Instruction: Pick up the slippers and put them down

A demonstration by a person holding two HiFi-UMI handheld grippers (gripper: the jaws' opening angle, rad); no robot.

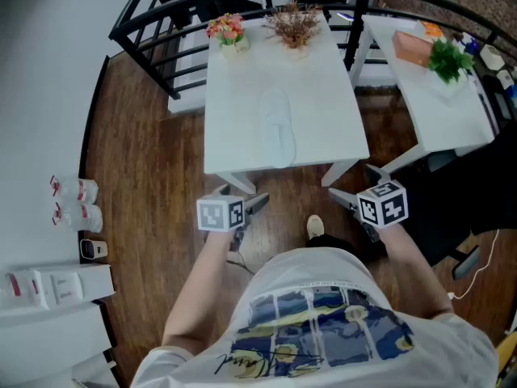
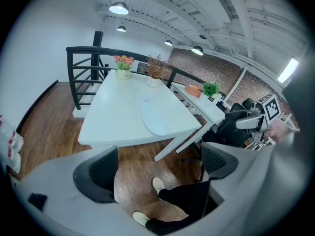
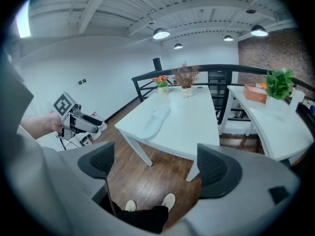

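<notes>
1. Head view: the white slippers (image 1: 277, 128) lie flat on the white table (image 1: 323, 79), towards its near edge, with neither gripper touching them.
2. Left gripper (image 2: 160, 162): jaws stand wide apart with nothing between them, held short of the table.
3. Right gripper (image 3: 157, 163): jaws likewise parted and empty, clear of the table.

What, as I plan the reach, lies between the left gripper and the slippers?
Only a strip of wooden floor and bare tabletop, shown in the head view.
</notes>
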